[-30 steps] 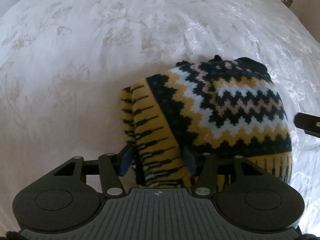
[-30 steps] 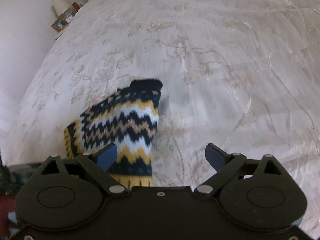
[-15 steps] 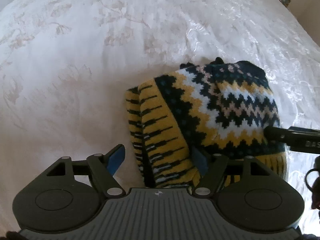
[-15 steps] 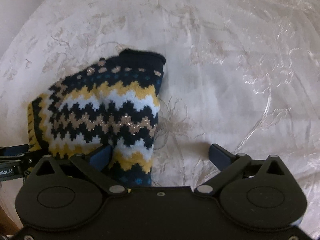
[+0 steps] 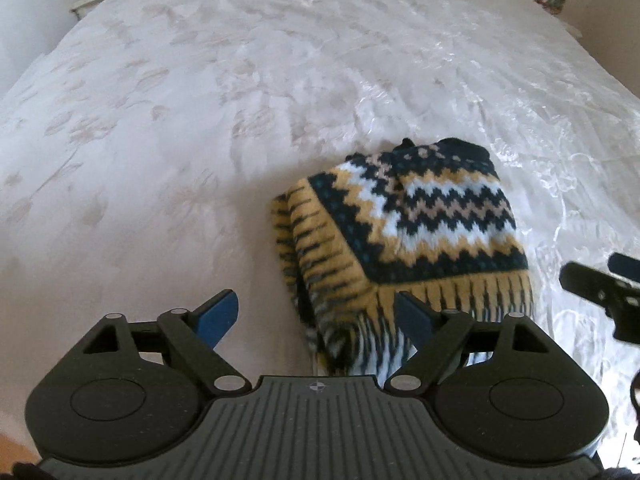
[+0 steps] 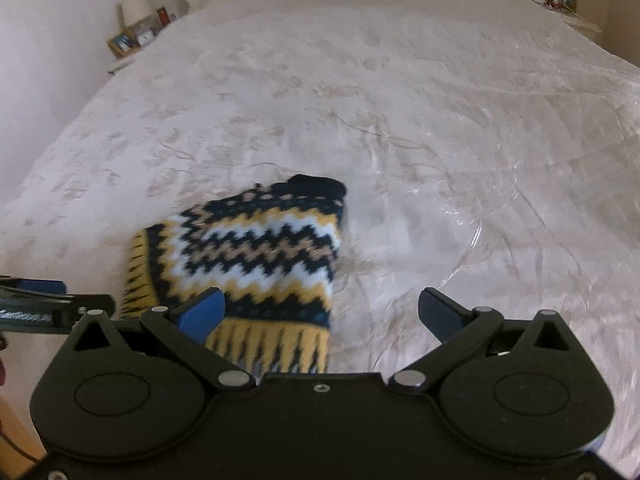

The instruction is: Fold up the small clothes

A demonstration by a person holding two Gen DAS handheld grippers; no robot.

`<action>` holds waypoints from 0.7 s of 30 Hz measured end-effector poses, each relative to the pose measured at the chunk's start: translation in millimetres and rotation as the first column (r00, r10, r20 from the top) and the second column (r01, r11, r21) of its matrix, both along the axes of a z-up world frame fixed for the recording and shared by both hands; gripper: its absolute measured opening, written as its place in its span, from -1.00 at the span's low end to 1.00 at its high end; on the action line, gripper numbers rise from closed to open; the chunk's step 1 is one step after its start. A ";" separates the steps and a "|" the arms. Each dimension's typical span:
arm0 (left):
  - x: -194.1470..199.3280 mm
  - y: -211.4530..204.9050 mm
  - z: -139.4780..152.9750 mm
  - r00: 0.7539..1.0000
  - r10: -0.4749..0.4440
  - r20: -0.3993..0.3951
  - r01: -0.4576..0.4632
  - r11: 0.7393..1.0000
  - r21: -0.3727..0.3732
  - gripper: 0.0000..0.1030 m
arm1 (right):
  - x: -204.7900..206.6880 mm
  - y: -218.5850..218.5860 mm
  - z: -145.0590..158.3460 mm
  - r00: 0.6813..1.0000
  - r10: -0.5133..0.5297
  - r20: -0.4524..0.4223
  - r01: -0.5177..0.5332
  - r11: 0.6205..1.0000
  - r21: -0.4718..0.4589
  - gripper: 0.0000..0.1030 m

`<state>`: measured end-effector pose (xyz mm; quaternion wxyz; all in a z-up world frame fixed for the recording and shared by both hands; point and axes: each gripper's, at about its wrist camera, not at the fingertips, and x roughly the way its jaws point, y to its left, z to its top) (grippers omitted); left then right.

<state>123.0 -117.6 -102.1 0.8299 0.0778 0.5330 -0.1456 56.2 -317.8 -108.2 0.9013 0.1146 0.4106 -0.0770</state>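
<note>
Seemingly the knitted garment [image 5: 404,232] is already folded on the bedspread [image 5: 200,140] at two o'clock, released by the opening left gripper [image 5: 316,316] and the spread, empty right gripper [image 6: 320,312]; little is left.

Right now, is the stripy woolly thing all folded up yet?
Nearly. The knitted garment lies doubled over in a compact bundle on the white bedspread. The left tool is opening, its pads pressing nothing; the right tool is open and empty. No other clothes show, so perhaps only a last tidy is left.
</note>
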 end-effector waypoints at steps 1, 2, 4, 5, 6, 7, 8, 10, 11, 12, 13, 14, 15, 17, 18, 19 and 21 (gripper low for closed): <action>-6.3 0.6 3.0 1.000 0.016 0.005 -0.016 1.000 0.010 0.64 | -5.7 1.9 1.9 1.000 0.004 0.002 -0.004 1.000 0.005 0.99; -13.3 1.1 6.5 1.000 0.028 0.010 -0.028 0.999 0.019 0.64 | -11.6 2.9 3.6 1.000 0.008 0.003 -0.008 1.000 0.011 0.99; -27.9 2.8 13.3 0.999 0.042 0.019 -0.042 0.999 0.034 0.63 | -25.2 6.6 6.2 1.000 0.012 0.013 -0.013 1.000 0.020 0.99; -34.3 4.1 15.9 0.999 0.048 0.025 -0.049 0.998 0.036 0.63 | -32.5 7.2 8.1 1.000 0.018 0.018 -0.019 1.000 0.024 0.99; -41.9 5.5 19.3 0.998 0.054 0.030 -0.055 0.998 0.036 0.63 | -39.6 8.3 10.0 0.999 0.024 0.023 -0.025 0.999 0.029 0.99; -48.5 6.9 22.1 0.998 0.057 0.031 -0.058 0.998 0.033 0.63 | -46.2 8.9 11.6 0.999 0.029 0.029 -0.030 0.999 0.032 0.99; -56.3 8.0 25.1 0.998 0.060 0.035 -0.061 0.998 0.030 0.63 | -52.5 9.6 14.1 0.999 0.034 0.034 -0.035 0.999 0.033 0.99; -70.8 9.1 29.8 0.997 0.062 0.046 -0.064 0.998 0.026 0.63 | -65.3 11.7 19.3 0.997 0.046 0.056 -0.047 0.998 0.028 0.99; -77.0 9.5 31.8 0.997 0.062 0.049 -0.063 0.998 0.027 0.63 | -71.6 12.7 22.1 0.997 0.049 0.067 -0.051 0.998 0.023 0.99; -83.5 9.6 33.8 0.996 0.066 0.054 -0.068 0.997 0.030 0.63 | -76.4 13.6 24.4 0.996 0.050 0.073 -0.052 0.998 0.018 0.99; -90.2 9.5 36.0 0.996 0.070 0.061 -0.072 0.997 0.034 0.63 | -80.4 15.4 26.3 0.996 0.050 0.076 -0.052 0.999 0.015 0.99; -96.0 8.4 38.2 0.995 0.071 0.067 -0.073 0.997 0.035 0.63 | -85.7 17.0 28.3 0.995 0.052 0.080 -0.053 0.999 0.011 0.99; -101.2 8.1 40.1 0.995 0.070 0.074 -0.073 0.997 0.037 0.63 | -89.7 18.2 30.1 0.995 0.051 0.082 -0.052 0.999 0.006 0.99; -110.6 6.5 43.6 0.994 0.073 0.085 -0.077 0.996 0.046 0.63 | -97.5 20.5 33.7 0.994 0.055 0.093 -0.055 0.998 -0.001 0.99; -114.8 5.6 45.1 0.993 0.074 0.091 -0.079 0.996 0.051 0.63 | -101.7 22.1 36.1 0.993 0.059 0.102 -0.059 0.998 -0.005 0.99; -119.1 5.2 46.8 0.992 0.077 0.098 -0.083 0.995 0.058 0.63 | -105.5 23.7 38.2 0.992 0.063 0.110 -0.063 0.998 -0.008 0.99; -126.6 4.9 49.9 0.991 0.083 0.109 -0.091 0.993 0.070 0.63 | -113.2 27.7 43.1 0.990 0.067 0.123 -0.065 0.998 -0.022 0.99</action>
